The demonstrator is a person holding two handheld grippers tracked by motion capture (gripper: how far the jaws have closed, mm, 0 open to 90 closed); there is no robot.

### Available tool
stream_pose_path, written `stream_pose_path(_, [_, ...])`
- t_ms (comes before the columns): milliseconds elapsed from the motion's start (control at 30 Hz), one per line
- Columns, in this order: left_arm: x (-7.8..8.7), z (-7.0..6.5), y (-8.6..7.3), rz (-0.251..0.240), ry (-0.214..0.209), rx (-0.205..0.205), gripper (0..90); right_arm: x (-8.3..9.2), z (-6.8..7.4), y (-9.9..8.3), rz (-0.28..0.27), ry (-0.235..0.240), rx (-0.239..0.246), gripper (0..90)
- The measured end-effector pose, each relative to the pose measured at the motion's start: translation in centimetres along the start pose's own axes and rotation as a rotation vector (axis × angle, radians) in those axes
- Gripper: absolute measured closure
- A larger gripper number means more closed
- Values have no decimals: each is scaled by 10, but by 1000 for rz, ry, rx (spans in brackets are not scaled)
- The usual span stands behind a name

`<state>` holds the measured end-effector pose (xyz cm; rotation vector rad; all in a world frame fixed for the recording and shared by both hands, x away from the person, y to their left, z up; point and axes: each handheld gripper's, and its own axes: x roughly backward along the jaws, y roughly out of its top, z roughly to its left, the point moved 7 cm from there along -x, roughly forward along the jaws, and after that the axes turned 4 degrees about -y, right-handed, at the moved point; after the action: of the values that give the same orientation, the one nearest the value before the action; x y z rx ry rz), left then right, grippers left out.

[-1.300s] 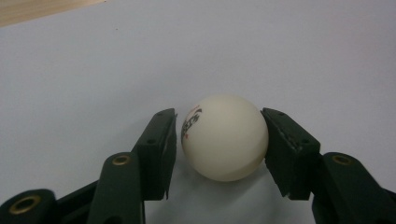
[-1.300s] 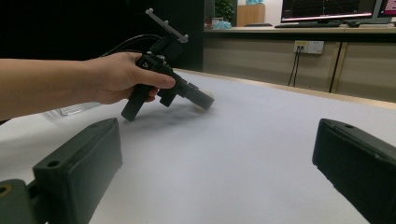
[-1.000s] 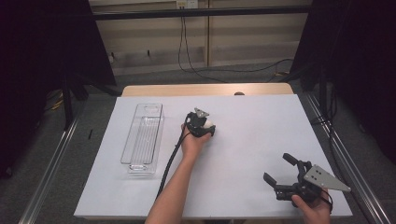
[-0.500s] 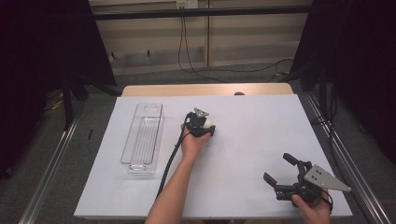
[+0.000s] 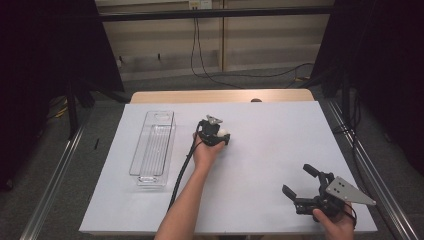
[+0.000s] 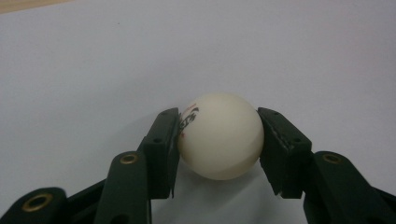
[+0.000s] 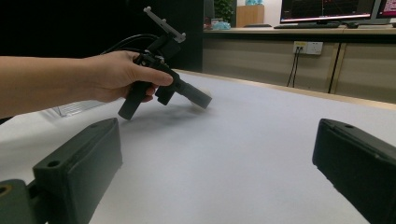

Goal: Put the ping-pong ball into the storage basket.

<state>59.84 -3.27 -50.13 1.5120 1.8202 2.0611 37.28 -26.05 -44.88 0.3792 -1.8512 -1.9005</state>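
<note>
**Left tongs clamp a white ball at the middle of the table**

Seen from the high view, a white-covered table (image 5: pixel 260 165) stretches away from the person, whose forearms enter from the bottom edge. The left tongs (image 5: pixel 216 136), held in the person's left hand (image 5: pixel 207 152), sit near the middle of the table. Between their two black jaws is a small white ball (image 5: pixel 223 135).

In the left gripper view, the ball (image 6: pixel 219 135) is centred between the jaws, and both pads press against its sides, so the left tongs are clenched on it. The ball bears a small dark printed mark on the side next to one pad. Its underside is at or just above the table surface; whether it touches cannot be told.

To the left of the left hand, well apart from the ball, lies a long clear plastic tray (image 5: pixel 152 147), set lengthwise along the table.

The right tongs (image 5: pixel 304 187) are near the table's front right corner, held in the person's right hand (image 5: pixel 335 222). Their jaws are spread wide with nothing between them. In the right gripper view, those released jaws frame bare table, with the left hand and its tongs farther off across the surface.
</note>
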Motion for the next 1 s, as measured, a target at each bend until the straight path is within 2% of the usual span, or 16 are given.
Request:
stream_pose_path(33, [0,0,1,-5,-15,6,511,0,0,0,1,2,4,9])
stream_pose_path(133, [3,1,2,-10,2,17,512,0,0,0,2,3,1,9])
stream_pose_path(200, [4,1,3,-17,-19,21,512,0,0,0,1,2,1,9])
stream_pose_path(233, [6,3,3,-3,0,6,511,0,0,0,0,-1,-2,9])
stream_pose_path(267, [7,3,3,-7,-1,9,512,0,0,0,1,2,-2,9])
stream_pose_path(367, [8,2,5,-21,-4,34,512,0,1,-1,3,5,2,9])
stream_pose_path(433, [10,5,5,-13,4,14,512,-1,0,-1,2,4,5,9])
stream_pose_path(467, [12,5,5,-4,3,19,512,-1,1,-1,2,6,5,9])
stream_pose_path(533, [13,5,6,-19,1,38,512,-1,1,-1,2,8,4,9])
stream_pose_path(600, [15,7,6,-8,7,24,512,-1,1,-1,2,6,6,9])
stream_pose_path(733, [17,6,8,-22,-6,35,512,-1,0,-1,4,3,6,9])
stream_pose_path(767, [18,6,9,-25,3,39,512,-1,0,-1,4,3,6,9])
stream_pose_path(833, [20,7,9,-16,-5,22,512,-1,1,-1,4,4,7,9])
stream_pose_path(1000, [22,6,11,-35,-6,46,512,-1,1,-1,4,5,7,9])
